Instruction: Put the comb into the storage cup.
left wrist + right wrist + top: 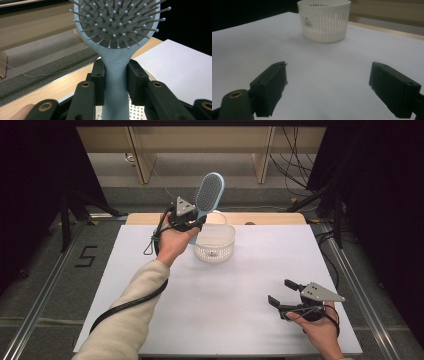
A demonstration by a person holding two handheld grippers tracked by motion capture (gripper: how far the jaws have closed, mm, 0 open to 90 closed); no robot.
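White tabletop (pixel 225 295) | left gripper (pixel 192 220), upper centre, jaws clamped on hairbrush (pixel 208 194) handle, above basket (pixel 215 241) | right gripper (pixel 285 297), lower right, jaws wide, empty | risk: top-heavy brush may pivot in grip, tipping light basket.

A numeral "5" (pixel 86 256) was marked in black on the grey floor left of the table. The basket's sticker (pixel 307 22) was too small to read.
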